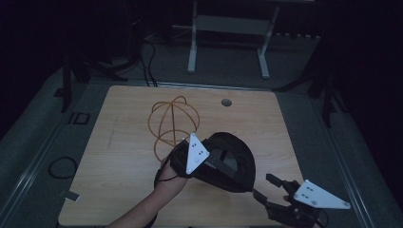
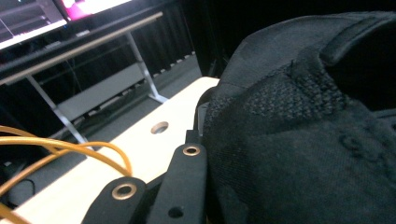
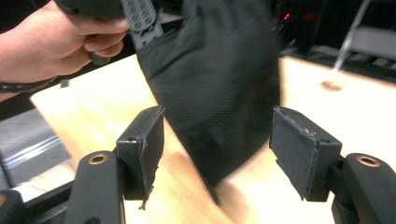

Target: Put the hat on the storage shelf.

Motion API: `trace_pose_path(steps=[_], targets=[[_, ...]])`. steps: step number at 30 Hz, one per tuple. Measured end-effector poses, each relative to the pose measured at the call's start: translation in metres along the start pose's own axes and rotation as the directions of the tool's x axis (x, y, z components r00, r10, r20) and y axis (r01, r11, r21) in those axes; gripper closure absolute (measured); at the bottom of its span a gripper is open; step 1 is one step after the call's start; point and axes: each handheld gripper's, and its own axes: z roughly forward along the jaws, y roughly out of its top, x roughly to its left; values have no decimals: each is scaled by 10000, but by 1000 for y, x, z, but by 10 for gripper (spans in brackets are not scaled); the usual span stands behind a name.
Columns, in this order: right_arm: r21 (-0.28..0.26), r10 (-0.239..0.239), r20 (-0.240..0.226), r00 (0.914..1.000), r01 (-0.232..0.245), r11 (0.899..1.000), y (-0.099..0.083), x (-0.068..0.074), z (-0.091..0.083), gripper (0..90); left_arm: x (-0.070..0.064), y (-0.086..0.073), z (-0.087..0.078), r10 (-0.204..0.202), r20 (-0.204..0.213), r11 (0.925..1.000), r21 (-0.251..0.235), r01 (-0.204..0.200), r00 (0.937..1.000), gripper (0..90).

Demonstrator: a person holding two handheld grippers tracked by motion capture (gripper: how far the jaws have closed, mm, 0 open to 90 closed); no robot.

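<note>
A black fabric cap (image 1: 243,167) is held up off the wooden table (image 1: 119,147) near its front middle. My left gripper (image 1: 222,164) is shut on the cap's edge, with a hand behind it. In the left gripper view the cap's knit fabric (image 2: 303,140) bulges right beside the closed jaws of the left gripper (image 2: 200,128). My right gripper (image 1: 263,186) stands open at the table's front right corner. In the right gripper view the cap (image 3: 219,79) hangs blurred just beyond the wide-open right gripper (image 3: 217,154), and nothing sits between its pads (image 3: 147,140).
A loose coil of orange cable (image 1: 173,121) lies on the table behind the cap, also seen as the orange cable (image 2: 70,149). A round grommet hole (image 1: 226,102) sits near the far edge. A white desk frame (image 1: 228,28) stands beyond. A black cable loop (image 1: 62,167) lies on the floor at left.
</note>
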Motion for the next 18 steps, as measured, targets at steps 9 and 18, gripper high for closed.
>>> trace_pose_path(steps=[9,18], targets=[[-570,-774,-235,9967,759,9955,29,-30,-8,434,21,0,-22,1095,1869,9906,-1021,-915,9763,893],[-750,-1384,-2193,9658,1247,9894,50,-16,24,417,33,-9,-32,1477,3800,9733,-2200,-659,9131,893]])
